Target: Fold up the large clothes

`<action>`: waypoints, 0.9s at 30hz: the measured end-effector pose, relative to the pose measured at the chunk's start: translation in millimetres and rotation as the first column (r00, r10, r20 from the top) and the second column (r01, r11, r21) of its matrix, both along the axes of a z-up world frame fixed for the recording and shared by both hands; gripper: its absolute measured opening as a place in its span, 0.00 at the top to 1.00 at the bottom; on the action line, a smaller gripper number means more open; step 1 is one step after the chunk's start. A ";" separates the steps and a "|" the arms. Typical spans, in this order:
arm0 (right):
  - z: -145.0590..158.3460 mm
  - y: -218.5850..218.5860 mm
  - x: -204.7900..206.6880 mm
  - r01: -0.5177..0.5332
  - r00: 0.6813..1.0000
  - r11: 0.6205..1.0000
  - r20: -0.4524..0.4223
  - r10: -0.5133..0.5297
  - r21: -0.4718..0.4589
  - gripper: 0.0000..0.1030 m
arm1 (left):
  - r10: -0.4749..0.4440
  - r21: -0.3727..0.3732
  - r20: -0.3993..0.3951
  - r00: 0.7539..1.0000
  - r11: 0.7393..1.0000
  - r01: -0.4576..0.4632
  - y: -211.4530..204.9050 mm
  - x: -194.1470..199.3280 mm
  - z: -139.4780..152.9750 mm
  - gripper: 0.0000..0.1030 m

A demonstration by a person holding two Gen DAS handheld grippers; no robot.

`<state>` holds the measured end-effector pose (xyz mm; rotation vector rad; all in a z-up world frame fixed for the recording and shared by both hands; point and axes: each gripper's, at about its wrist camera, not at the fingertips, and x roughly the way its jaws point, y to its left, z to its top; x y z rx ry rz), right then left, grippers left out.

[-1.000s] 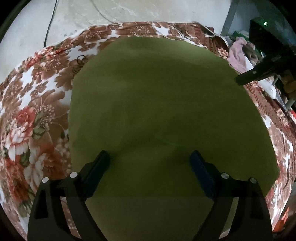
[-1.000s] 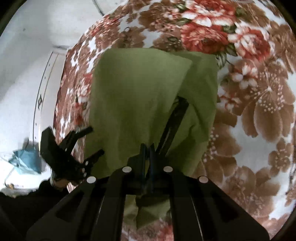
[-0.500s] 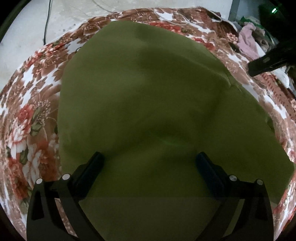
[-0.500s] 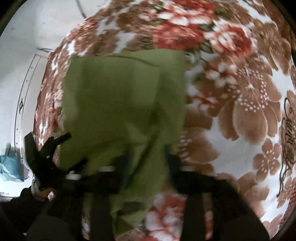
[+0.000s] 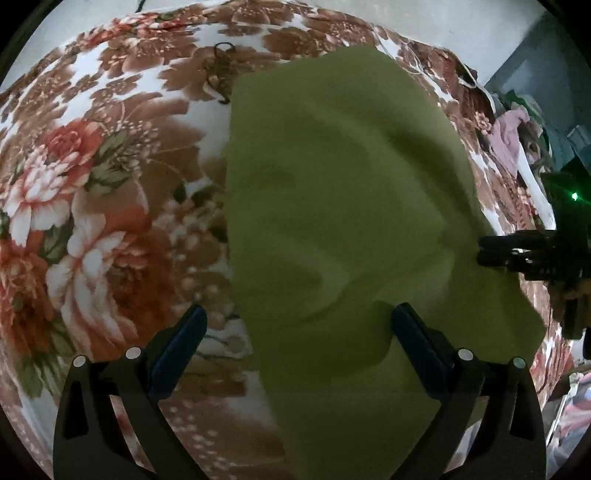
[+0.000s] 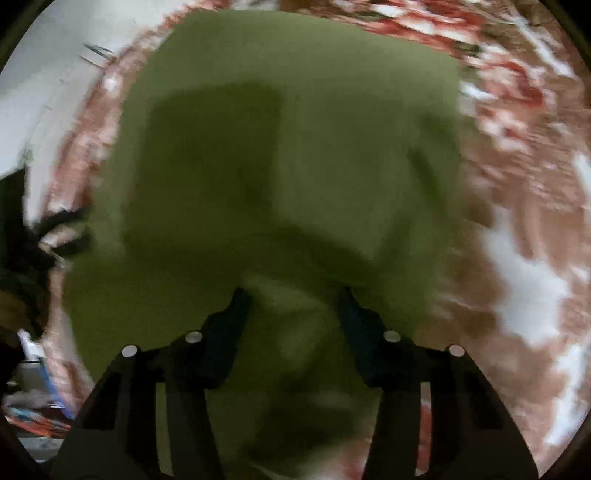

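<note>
An olive green garment (image 5: 332,221) lies folded on a floral bedspread (image 5: 92,184), with soft ridges across its middle. My left gripper (image 5: 295,328) is open above the garment's near left edge and holds nothing. My right gripper (image 6: 291,306) is open over the garment (image 6: 295,147) in the blurred right wrist view, with cloth lying between its fingers. The right gripper also shows in the left wrist view (image 5: 487,251) at the garment's right edge. The left gripper shows at the left edge of the right wrist view (image 6: 62,232).
The floral bedspread (image 6: 517,221) spreads around the garment on all sides. A pile of pink and other clothes (image 5: 513,129) sits beyond the bed at the far right. A pale wall (image 5: 443,22) stands behind the bed.
My right gripper has opened and let go of the green cloth, then swung over the garment. My left gripper has shifted left, so more bedspread shows beside the garment.
</note>
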<state>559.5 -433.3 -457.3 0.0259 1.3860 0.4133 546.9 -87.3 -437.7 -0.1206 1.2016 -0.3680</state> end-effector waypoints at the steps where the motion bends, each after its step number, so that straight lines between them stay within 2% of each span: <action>1: 2.5 -12.1 -3.1 0.024 1.000 0.999 -0.015 -0.023 0.024 0.44 | 0.008 -0.015 -0.002 1.000 1.000 -0.008 6.9 0.5 3.3 0.04; 2: 4.9 -21.6 -6.1 0.042 0.999 0.998 -0.035 -0.041 0.043 0.33 | 0.018 -0.035 -0.004 1.000 0.999 -0.018 13.4 0.8 6.8 0.05; 3: 5.3 -32.1 -8.8 0.061 0.996 0.996 -0.066 -0.057 0.061 0.28 | 0.028 -0.064 -0.014 1.000 0.998 -0.028 21.1 1.7 9.4 0.05; 4: 3.6 -42.3 -10.1 0.088 0.992 0.994 -0.093 -0.082 0.072 0.19 | 0.030 -0.141 -0.051 0.998 0.989 -0.037 32.2 3.8 9.8 0.05; 6: -4.9 -58.3 -8.6 0.147 0.980 0.979 -0.154 -0.125 0.140 0.18 | 0.028 -0.240 -0.118 0.993 0.969 -0.056 46.3 8.3 2.5 0.05; 9: -17.7 -69.9 -3.9 0.217 0.962 0.942 -0.219 -0.161 0.258 0.18 | 0.023 -0.302 -0.175 0.984 0.950 -0.076 55.6 13.2 -12.2 0.05; 14: -34.7 -57.8 4.7 0.246 0.950 0.906 -0.272 -0.154 0.345 0.17 | -0.044 -0.310 -0.196 0.980 0.951 -0.019 38.1 17.3 -27.6 0.05; 20: -24.3 -24.3 13.5 0.194 0.959 0.906 -0.266 -0.095 0.376 0.17 | -0.113 -0.358 -0.206 0.972 0.933 0.032 -3.8 17.0 -42.2 0.05; 23: -22.2 -7.8 19.5 0.149 0.965 0.920 -0.256 -0.055 0.364 0.19 | -0.112 -0.309 -0.189 0.976 0.950 0.049 -19.8 15.6 -38.9 0.05; 25: -15.8 -3.0 23.4 0.172 0.959 0.907 -0.277 -0.065 0.383 0.26 | -0.127 -0.279 -0.174 0.977 0.957 0.074 -24.5 14.7 -30.3 0.11; 27: -1.8 0.1 25.7 0.146 0.965 0.898 -0.259 -0.037 0.415 0.27 | -0.139 -0.277 -0.156 0.978 0.956 0.092 -23.9 14.5 -21.8 0.15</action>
